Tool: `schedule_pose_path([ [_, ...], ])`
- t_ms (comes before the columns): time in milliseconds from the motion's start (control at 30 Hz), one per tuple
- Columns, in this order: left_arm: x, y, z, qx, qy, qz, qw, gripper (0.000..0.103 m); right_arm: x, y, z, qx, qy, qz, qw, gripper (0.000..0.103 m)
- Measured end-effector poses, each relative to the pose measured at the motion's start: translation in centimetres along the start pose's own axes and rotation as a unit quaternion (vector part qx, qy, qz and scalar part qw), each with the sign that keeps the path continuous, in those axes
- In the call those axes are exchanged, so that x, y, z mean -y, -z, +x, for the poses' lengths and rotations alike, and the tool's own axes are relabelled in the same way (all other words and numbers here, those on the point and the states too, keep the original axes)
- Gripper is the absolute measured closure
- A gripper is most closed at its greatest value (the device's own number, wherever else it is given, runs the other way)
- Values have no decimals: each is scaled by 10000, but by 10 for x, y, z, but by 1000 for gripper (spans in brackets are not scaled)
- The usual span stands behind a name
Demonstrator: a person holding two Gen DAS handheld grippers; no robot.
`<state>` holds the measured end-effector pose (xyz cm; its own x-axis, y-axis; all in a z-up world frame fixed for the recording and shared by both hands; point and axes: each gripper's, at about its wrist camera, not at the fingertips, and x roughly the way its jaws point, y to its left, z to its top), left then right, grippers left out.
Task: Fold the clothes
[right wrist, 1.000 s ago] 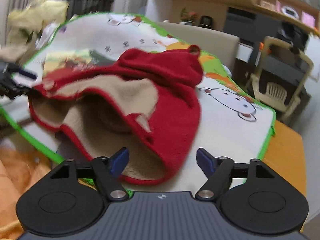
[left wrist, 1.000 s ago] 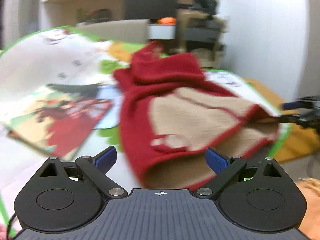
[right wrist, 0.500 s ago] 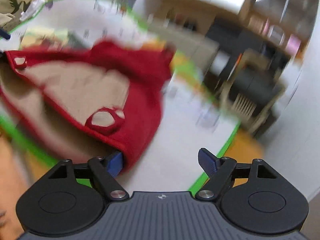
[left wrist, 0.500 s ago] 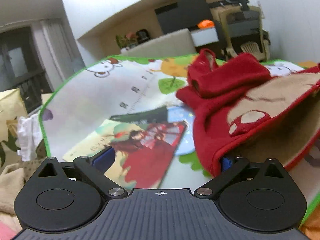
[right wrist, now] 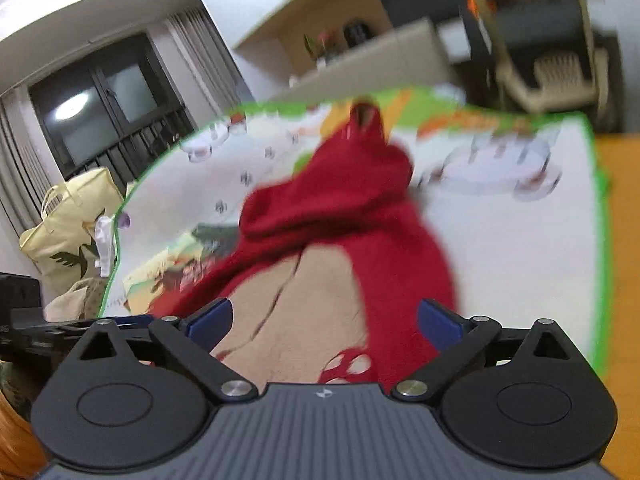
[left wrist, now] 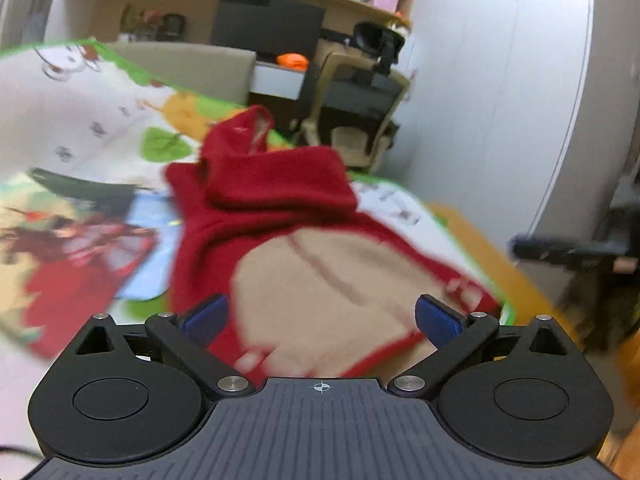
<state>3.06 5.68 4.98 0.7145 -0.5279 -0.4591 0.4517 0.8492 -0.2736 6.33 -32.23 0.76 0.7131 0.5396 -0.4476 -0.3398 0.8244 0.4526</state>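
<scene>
A red fleece hooded garment point(left wrist: 276, 192) with a beige lining lies on a printed play mat point(left wrist: 60, 120); its beige inside faces up near me and its hood points away. My left gripper point(left wrist: 320, 316) is open and empty, its blue pads point(left wrist: 204, 316) straddling the garment's near hem. In the right wrist view the same garment point(right wrist: 344, 216) lies on the mat point(right wrist: 520, 232). My right gripper point(right wrist: 324, 316) is open and empty over the beige lining. The right gripper also shows blurred at the right edge of the left wrist view point(left wrist: 568, 252).
A picture book point(left wrist: 68, 248) lies on the mat left of the garment. A beige plastic chair point(left wrist: 360, 120) and a dark desk stand behind the mat. A yellow bag point(right wrist: 68, 232) and piled cloth sit left of the mat. Orange floor point(right wrist: 624, 240) lies to the right.
Both grippers swung back to face the garment squarely. The hem, raised and open half a second ago, now lies flat with the beige lining up. Both views are motion-blurred.
</scene>
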Motion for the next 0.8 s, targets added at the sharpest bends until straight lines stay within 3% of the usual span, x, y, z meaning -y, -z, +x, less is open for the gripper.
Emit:
schedule_pose_path([
  [100, -8, 2, 41, -457, -115, -446, 9979, 1, -1, 13, 22, -302, 108, -80, 9995, 0],
  [200, -25, 13, 66, -1008, -464, -948, 9893, 1, 2, 19, 27, -395, 54, -66, 9992, 0],
  [333, -24, 25, 63, -870, -407, -742, 9926, 0, -2, 16, 30, -560, 143, -68, 9983, 0],
  [633, -13, 29, 70, -981, -603, -151, 9932, 0, -24, 21, 22, -742, 424, -1122, 9900, 0],
  [800, -16, 30, 46, -942, -535, -108, 9941, 0, -49, 38, -16, -755, 451, -2469, 9650, 0],
])
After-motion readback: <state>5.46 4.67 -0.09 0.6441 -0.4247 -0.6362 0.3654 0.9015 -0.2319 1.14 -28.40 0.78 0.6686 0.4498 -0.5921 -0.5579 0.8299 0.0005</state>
